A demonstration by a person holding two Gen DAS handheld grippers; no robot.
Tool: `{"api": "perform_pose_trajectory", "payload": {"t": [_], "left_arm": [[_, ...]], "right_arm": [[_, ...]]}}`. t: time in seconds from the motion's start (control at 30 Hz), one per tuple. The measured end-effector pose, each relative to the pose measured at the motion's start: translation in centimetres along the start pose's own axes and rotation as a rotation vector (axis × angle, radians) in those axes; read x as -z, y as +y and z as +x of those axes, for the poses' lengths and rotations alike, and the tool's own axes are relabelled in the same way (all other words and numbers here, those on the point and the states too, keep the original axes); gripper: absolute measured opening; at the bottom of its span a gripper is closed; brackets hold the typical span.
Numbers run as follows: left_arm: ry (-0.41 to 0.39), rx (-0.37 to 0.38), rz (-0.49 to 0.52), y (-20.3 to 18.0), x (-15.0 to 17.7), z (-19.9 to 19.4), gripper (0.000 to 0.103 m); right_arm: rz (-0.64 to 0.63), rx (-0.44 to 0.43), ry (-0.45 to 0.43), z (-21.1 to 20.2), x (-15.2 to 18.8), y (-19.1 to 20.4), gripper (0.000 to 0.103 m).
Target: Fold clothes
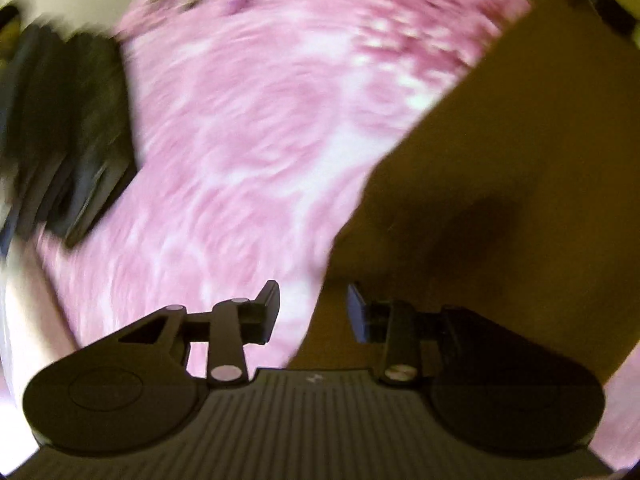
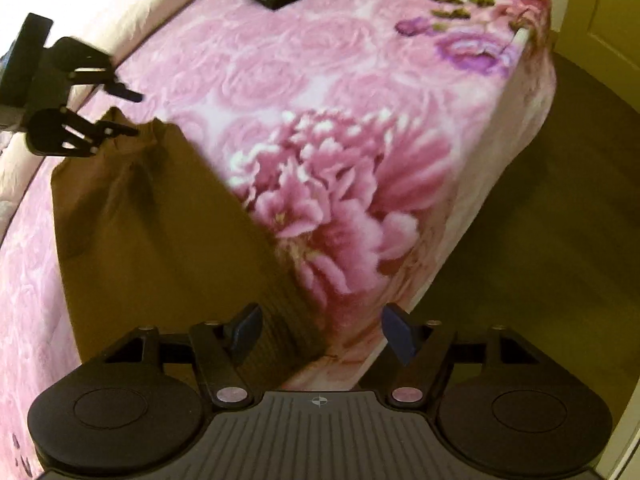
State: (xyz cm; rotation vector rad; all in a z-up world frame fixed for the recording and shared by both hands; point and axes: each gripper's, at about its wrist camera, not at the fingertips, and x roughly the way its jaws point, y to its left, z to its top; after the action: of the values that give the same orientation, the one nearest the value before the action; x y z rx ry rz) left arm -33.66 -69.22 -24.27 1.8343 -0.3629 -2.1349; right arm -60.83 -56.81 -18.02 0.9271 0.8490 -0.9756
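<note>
Both grippers are seen with fingers spread wide, nothing held. Right gripper (image 2: 320,334) is poised over the brown garment's (image 2: 160,232) ribbed hem at the bed's (image 2: 500,184) near edge; left gripper (image 2: 134,114) is angled above its far end.

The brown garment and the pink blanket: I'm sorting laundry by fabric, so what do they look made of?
Brown garment: seems a matte knit, going by its ribbed hem. Pink blanket: looks like plush fleece, with embossed roses and a soft sheen.
</note>
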Motion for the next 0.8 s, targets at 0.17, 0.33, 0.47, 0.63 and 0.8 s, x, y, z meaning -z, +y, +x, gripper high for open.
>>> {"api": "perform_pose_trajectory", "payload": {"t": [0.17, 0.33, 0.47, 0.63, 0.8], "left_arm": [[0.01, -0.026, -0.357, 0.5, 5.0, -3.4, 0.034], [0.051, 0.008, -0.704, -3.0, 10.3, -5.8, 0.034], [0.107, 0.052, -0.882, -7.8, 12.5, -6.3, 0.035], [0.108, 0.081, -0.966, -11.2, 12.2, -7.6, 0.035], [0.103, 0.091, -1.079, -12.9, 11.4, -8.8, 0.038]], "right_arm": [[-0.027, 0.012, -0.04, -0.5, -0.3, 1.8, 0.069], [-0.094, -0.043, -0.018, 1.1, -1.2, 4.8, 0.069], [-0.149, -0.067, 0.057, 2.7, -1.4, 6.2, 0.069], [-0.202, -0.073, 0.103, 3.1, -1.9, 5.9, 0.069], [-0.265, -0.088, 0.158, 3.6, -2.8, 5.9, 0.069]]}}
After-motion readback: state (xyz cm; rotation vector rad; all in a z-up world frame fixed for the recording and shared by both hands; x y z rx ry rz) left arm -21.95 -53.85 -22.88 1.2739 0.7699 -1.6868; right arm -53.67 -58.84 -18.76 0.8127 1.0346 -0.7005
